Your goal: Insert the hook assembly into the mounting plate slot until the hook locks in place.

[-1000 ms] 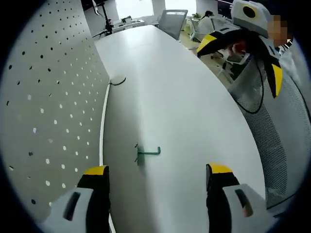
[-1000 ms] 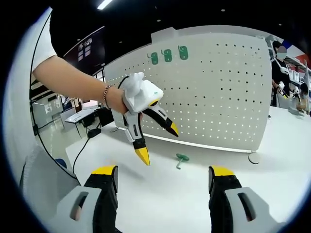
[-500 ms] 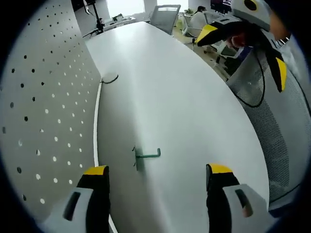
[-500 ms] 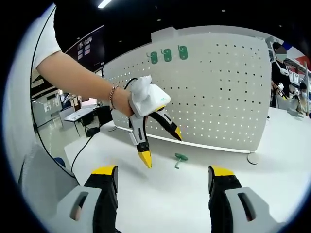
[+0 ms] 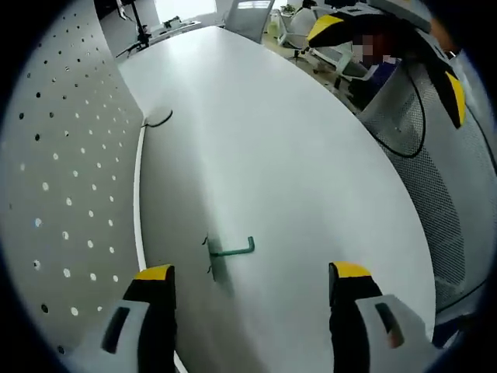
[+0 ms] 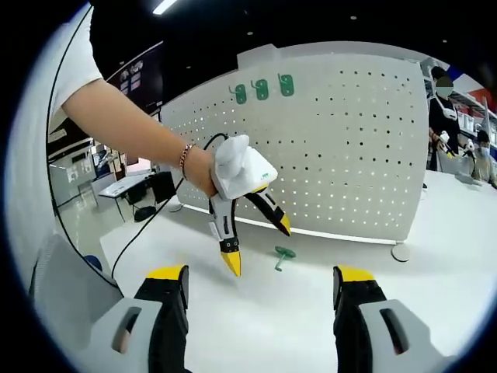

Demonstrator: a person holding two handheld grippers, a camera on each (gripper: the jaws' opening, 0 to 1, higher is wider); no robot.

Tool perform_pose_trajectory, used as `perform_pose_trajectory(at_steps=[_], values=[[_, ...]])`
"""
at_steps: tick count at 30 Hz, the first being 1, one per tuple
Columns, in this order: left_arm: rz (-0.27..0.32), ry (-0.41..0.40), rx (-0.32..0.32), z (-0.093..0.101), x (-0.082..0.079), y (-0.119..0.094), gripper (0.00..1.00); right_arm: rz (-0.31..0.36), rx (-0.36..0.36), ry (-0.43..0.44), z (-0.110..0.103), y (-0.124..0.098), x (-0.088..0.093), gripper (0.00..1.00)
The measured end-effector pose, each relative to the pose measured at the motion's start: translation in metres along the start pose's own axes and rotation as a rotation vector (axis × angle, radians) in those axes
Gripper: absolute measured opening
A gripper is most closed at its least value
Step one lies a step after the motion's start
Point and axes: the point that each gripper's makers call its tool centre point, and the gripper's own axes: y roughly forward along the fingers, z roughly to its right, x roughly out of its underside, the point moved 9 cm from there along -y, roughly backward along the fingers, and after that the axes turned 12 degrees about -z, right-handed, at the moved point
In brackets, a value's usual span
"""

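One green hook assembly (image 5: pixel 227 252): slim L-shaped rod on small flat base, lying on white table (image 5: pixel 295 155) just beside white pegboard (image 6: pixel 342 148); no legible writing. Three green hooks (image 6: pixel 262 88) mounted near pegboard top. Left gripper (image 6: pixel 256 245) above hook, jaws spread, empty. Right gripper (image 6: pixel 256 291) jaws likewise parted, empty.

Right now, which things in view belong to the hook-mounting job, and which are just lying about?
For the job:
- green hook, loose on the white table
- white pegboard, the mounting plate
- left hand-held gripper, jaws open near the hook
- right hand-held gripper, open

Lying about:
- three green hooks already hung
- black cable
- mesh chair
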Motion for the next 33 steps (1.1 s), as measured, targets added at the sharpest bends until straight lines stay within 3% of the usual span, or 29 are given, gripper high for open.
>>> perform_pose_trajectory(at_steps=[16,33], values=[[-0.055,0.030,0.034,0.003,0.001,0.017,0.81,0.011,0.002,0.021,0.002,-0.002,0.000,0.73],[-0.018,-0.005,0.047,0.000,0.005,0.018,0.78,0.017,0.004,0.035,0.003,-0.002,0.000,0.73]])
